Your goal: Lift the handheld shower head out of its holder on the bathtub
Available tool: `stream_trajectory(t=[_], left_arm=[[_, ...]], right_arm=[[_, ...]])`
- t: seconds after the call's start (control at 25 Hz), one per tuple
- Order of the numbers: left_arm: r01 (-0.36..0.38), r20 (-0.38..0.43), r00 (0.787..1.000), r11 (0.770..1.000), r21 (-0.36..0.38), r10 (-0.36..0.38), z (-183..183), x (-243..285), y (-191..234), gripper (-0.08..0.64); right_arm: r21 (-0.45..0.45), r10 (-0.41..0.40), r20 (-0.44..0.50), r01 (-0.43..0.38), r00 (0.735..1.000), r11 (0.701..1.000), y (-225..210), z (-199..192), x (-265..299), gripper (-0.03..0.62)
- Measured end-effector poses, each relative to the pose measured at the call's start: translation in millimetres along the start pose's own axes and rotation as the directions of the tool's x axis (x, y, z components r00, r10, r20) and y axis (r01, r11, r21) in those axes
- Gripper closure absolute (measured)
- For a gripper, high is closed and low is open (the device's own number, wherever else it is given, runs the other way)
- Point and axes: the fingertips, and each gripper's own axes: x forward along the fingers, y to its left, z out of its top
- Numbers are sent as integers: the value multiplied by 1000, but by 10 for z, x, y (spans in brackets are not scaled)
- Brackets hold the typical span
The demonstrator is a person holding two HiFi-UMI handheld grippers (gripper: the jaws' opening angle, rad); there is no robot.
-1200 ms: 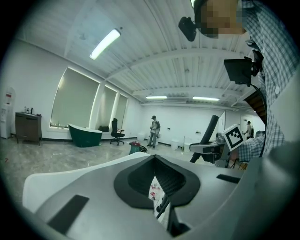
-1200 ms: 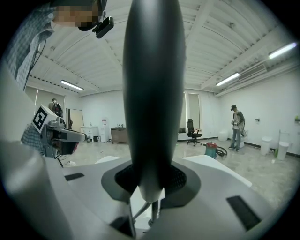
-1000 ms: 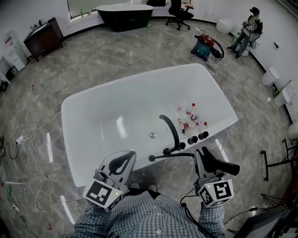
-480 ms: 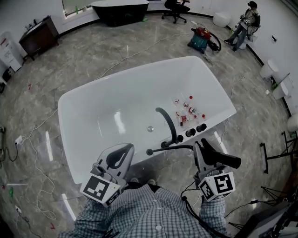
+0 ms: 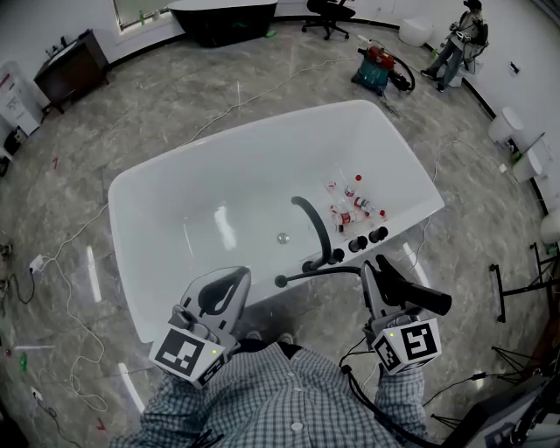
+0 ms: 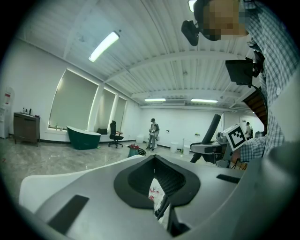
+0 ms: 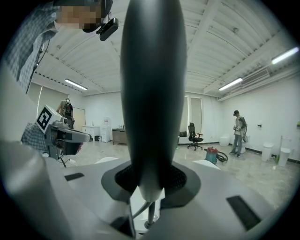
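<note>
The white bathtub (image 5: 122, 229) lies ahead in the head view, with a black arched faucet (image 5: 311, 226) and black knobs (image 5: 367, 241) on its near rim. My right gripper (image 5: 378, 282) is shut on the black handheld shower head (image 5: 422, 300), which hangs off the tub's near side. Its thin hose (image 5: 319, 274) runs left toward the faucet base. In the right gripper view the shower head (image 7: 151, 93) stands as a thick dark shaft between the jaws of the right gripper (image 7: 150, 190). My left gripper (image 5: 229, 282) hangs beside the rim, shut and holding nothing; the left gripper (image 6: 157, 187) shows the tub through its pad notch.
Several small bottles (image 5: 350, 207) lie inside the tub. A red and teal vacuum (image 5: 381, 68) and a person (image 5: 459, 35) are at the far right. A dark tub (image 5: 223, 17), an office chair (image 5: 330, 13), a cabinet (image 5: 72, 63) and floor cables (image 5: 70, 255) surround the area.
The head view has tipped a little, so the tub sits slightly higher in the picture. Both grippers and the shower head keep their places.
</note>
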Motion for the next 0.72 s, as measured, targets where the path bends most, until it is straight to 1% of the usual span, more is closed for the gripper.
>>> stream_trajectory(t=[0.72], left_arm=[[-9,-6,1000,1000,3,9,-25,-91,-56,554]], right_arm=[[-18,13,5,-13,1000,1000,81,1,-45,489]])
